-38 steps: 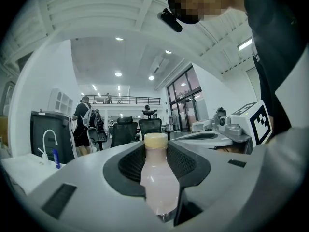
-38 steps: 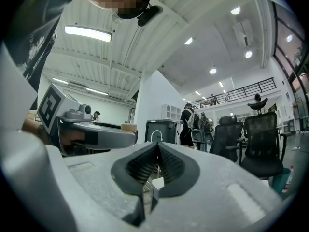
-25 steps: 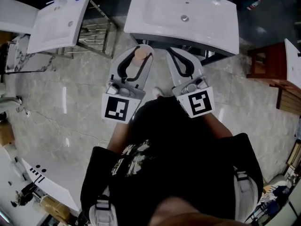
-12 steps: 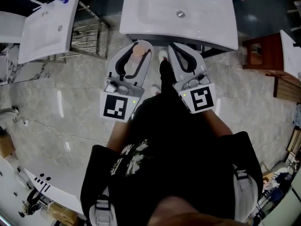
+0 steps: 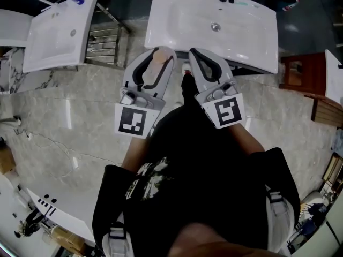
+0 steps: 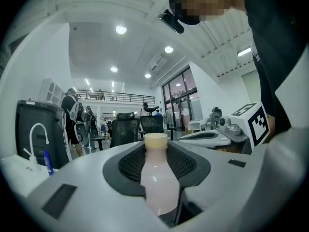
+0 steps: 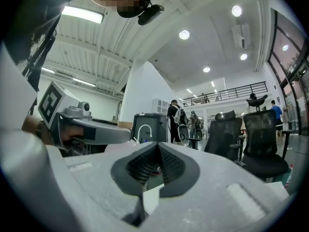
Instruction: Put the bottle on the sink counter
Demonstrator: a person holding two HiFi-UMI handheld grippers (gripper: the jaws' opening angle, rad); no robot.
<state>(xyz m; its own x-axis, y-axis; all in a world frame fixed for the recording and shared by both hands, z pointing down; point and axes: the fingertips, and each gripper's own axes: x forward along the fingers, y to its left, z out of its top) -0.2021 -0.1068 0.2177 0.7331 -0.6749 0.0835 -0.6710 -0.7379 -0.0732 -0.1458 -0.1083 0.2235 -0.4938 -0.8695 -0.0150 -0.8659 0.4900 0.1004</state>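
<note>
Carry step: pale-pink plastic bottle w/ cream cap [image 6: 157,178] clamped in left gripper [image 5: 159,53] jaws, cap fwd, just short of white sink table [image 5: 252,47], frame top. Right gripper [image 5: 196,53] jaws together, empty. Next, probably: reach over rim, set down, release.

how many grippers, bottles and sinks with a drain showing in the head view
grippers: 2, left gripper and right gripper
bottle: 1
sinks with a drain showing: 2, centre sink and left sink
total: 5
</note>
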